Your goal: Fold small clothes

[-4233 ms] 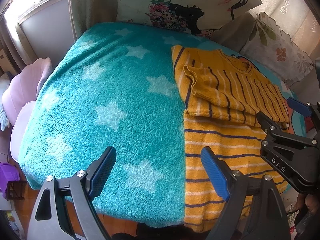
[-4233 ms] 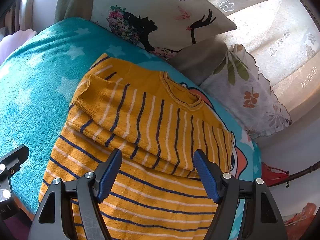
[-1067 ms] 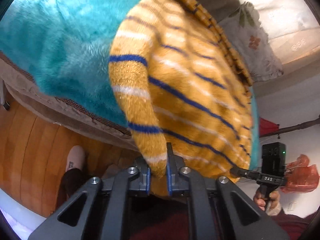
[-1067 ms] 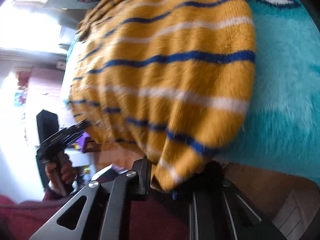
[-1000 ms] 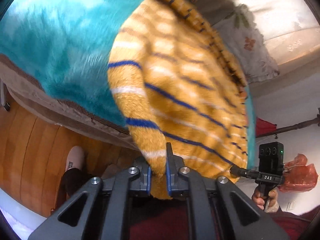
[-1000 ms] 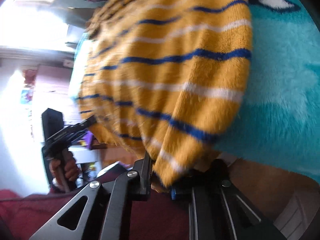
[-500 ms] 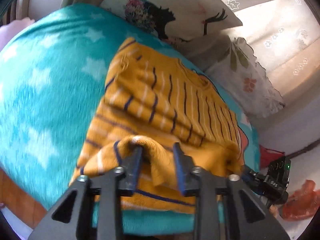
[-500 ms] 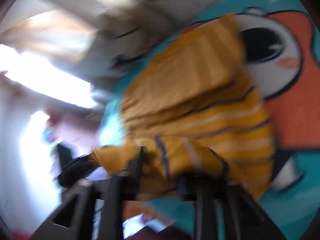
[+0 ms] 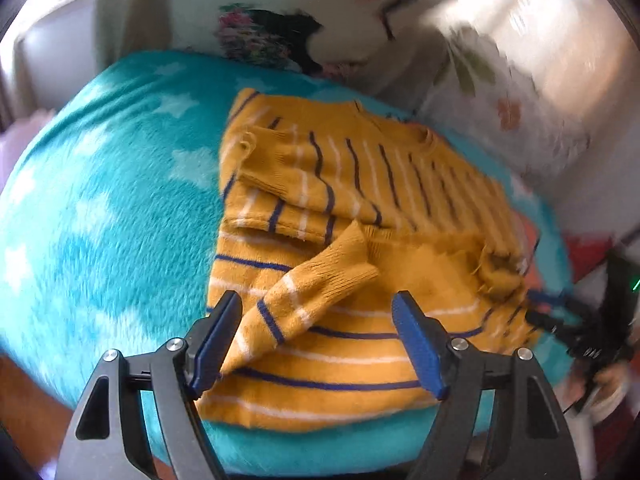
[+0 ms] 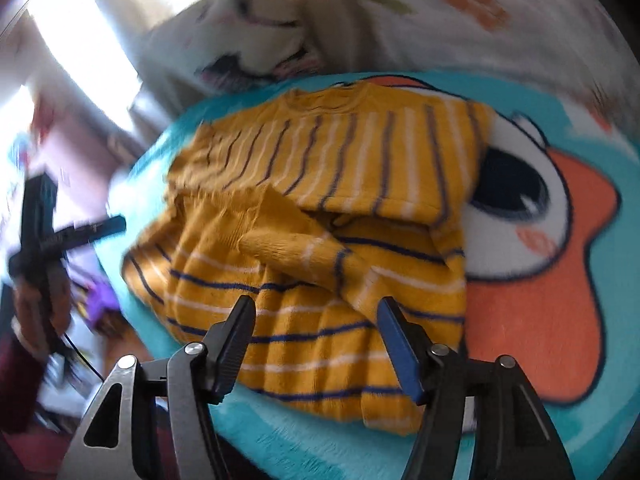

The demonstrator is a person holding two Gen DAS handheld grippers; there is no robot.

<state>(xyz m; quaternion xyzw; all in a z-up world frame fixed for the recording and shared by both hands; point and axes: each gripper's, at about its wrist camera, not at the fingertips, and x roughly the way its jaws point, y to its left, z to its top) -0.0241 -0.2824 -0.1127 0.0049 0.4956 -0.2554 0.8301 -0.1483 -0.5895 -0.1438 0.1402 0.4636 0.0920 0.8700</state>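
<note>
Mustard-yellow striped sweater [image 9: 360, 208] lies on the teal star blanket [image 9: 112, 200], hem corners flopped up onto its body. Left gripper [image 9: 320, 336] and right gripper [image 10: 316, 340] hover above, jaws opening, gripping nothing.

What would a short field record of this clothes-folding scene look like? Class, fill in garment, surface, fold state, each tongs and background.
garment: yellow striped sweater, navy and white stripes
surface: teal star blanket on a bed; orange cartoon print shows in the right wrist view
fold state: sleeves folded across the chest; hem corners flipped up onto the body, loosely bunched
left tongs: jaws opening, nothing pinched; a hem corner lies below them
right tongs: jaws opening, sweater released beneath
background: printed pillows beyond the sweater
</note>
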